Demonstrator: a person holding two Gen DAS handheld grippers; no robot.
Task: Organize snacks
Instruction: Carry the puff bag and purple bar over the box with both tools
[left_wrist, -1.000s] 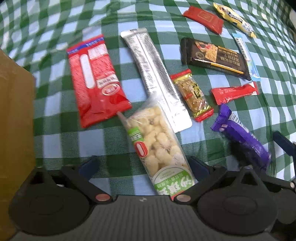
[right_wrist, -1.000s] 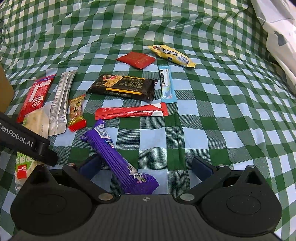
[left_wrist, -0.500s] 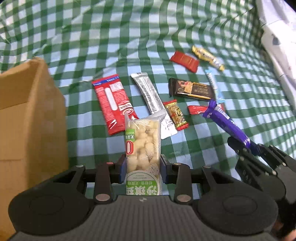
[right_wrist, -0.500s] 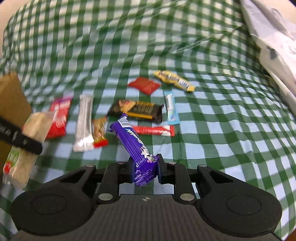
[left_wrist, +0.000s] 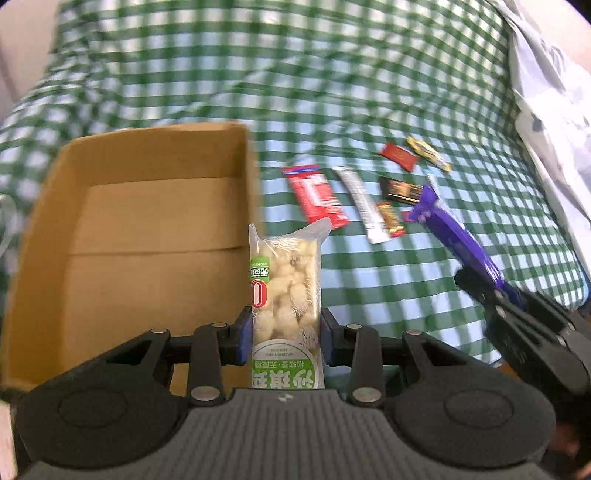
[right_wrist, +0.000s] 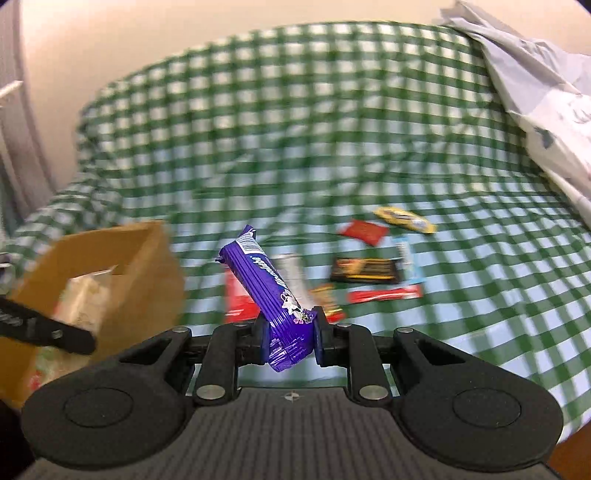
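Note:
My left gripper (left_wrist: 286, 334) is shut on a clear pack of pale puffed snacks with a green label (left_wrist: 286, 291), held upright beside the right wall of an open cardboard box (left_wrist: 147, 221). The box's bare floor shows nothing inside. My right gripper (right_wrist: 290, 338) is shut on a purple chocolate bar (right_wrist: 266, 284) that sticks up and leans left. In the left wrist view that purple bar (left_wrist: 458, 236) and the right gripper (left_wrist: 476, 284) hang at the right, above the cloth. The box (right_wrist: 110, 266) lies to the left in the right wrist view.
Loose snacks lie on the green checked cloth (left_wrist: 406, 277): a red pack (left_wrist: 316, 195), a silver stick (left_wrist: 364, 203), a dark bar (right_wrist: 365, 269), a long red bar (right_wrist: 384, 293), a red square (right_wrist: 364, 230), a yellow bar (right_wrist: 404, 218), a small orange bar (left_wrist: 389, 219). A pale bag (right_wrist: 546, 96) lies at the right.
Both grippers closed on their snacks and lifted them off the cloth. They rose and swung left, so the cardboard box now fills the left of the left wrist view.

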